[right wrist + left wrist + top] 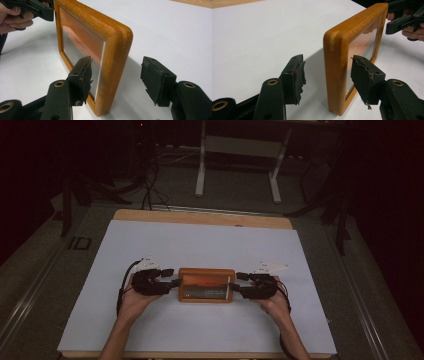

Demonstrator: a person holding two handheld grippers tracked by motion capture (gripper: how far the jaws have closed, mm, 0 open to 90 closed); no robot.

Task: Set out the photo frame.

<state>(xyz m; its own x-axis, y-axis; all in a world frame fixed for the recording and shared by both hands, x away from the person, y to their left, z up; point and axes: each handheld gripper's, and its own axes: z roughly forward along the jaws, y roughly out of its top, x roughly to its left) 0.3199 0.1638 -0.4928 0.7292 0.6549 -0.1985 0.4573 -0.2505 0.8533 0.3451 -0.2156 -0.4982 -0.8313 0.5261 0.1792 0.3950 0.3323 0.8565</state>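
Observation:
A wooden picture frame [207, 285] with an orange picture under glass stands on its long edge on the white sheet [200, 245]. My left gripper [175, 277] is open at the frame's left end. In the left gripper view the frame's end [335, 62] sits between the two pads [297, 75], with a gap on each side. My right gripper [237, 282] is open at the right end. In the right gripper view the frame's corner [115, 42] stands between the pads [152, 75], and neither touches it. Each gripper view shows the other hand's gripper farther off.
The white sheet covers a wooden table [200, 216] whose bare strip shows at the far edge. Beyond it lie a dark floor, cables [150, 185] and the white legs of another desk [201, 170]. Bare sheet surrounds the frame.

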